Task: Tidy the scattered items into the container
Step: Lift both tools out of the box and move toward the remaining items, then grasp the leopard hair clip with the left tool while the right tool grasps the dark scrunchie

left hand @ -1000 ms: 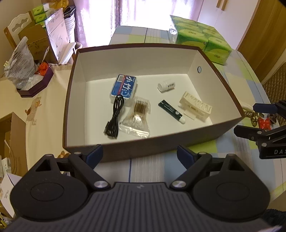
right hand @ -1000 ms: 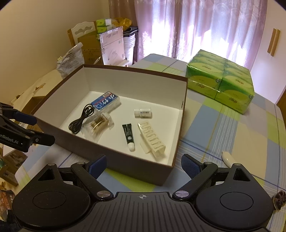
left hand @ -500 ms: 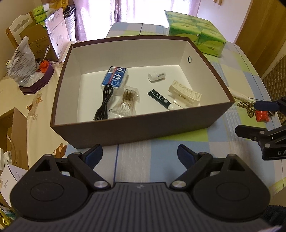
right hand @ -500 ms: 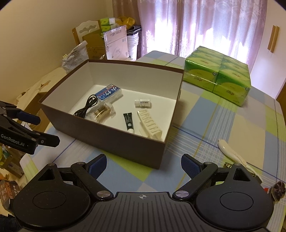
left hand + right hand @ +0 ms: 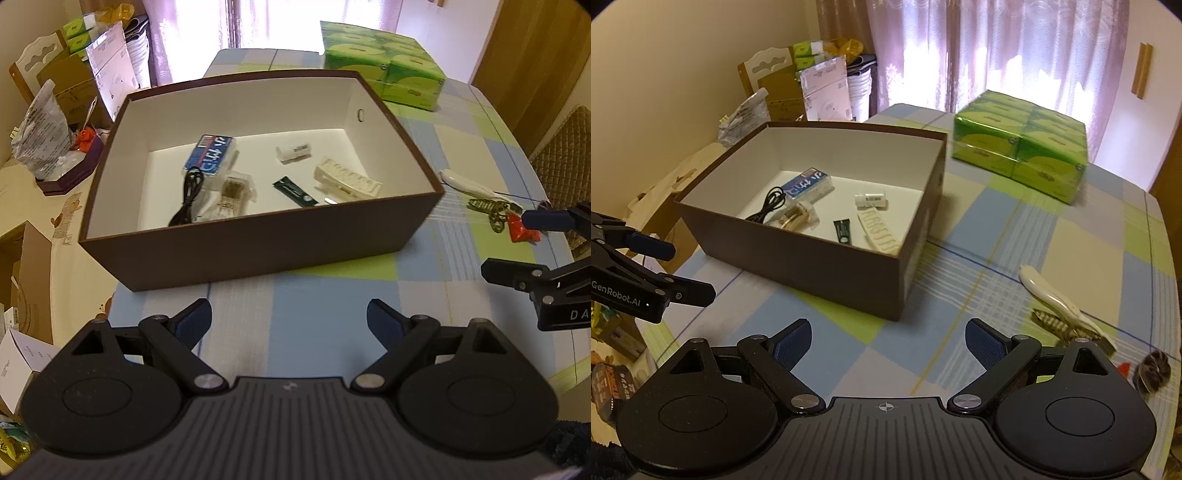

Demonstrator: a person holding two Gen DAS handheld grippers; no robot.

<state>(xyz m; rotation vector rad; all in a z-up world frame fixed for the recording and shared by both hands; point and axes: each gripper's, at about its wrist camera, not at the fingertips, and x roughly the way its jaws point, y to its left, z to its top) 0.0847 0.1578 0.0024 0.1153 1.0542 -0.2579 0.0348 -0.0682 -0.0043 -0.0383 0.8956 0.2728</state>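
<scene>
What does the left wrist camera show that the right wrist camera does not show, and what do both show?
Only the left wrist view shows the small round hole in the box's right wall and the purple tray on the side table.

Only the right wrist view shows the dark striped round object at the table's near right edge.

Both show the brown cardboard box holding the blue packet and black cable, the white curved tool, and the green tissue pack.

Cream walls [image 5: 683, 74], bright window behind mauve curtains [image 5: 979, 55], checked tablecloth [image 5: 1052, 229], wooden door [image 5: 535, 66], stacked cardboard boxes [image 5: 783, 92]
</scene>
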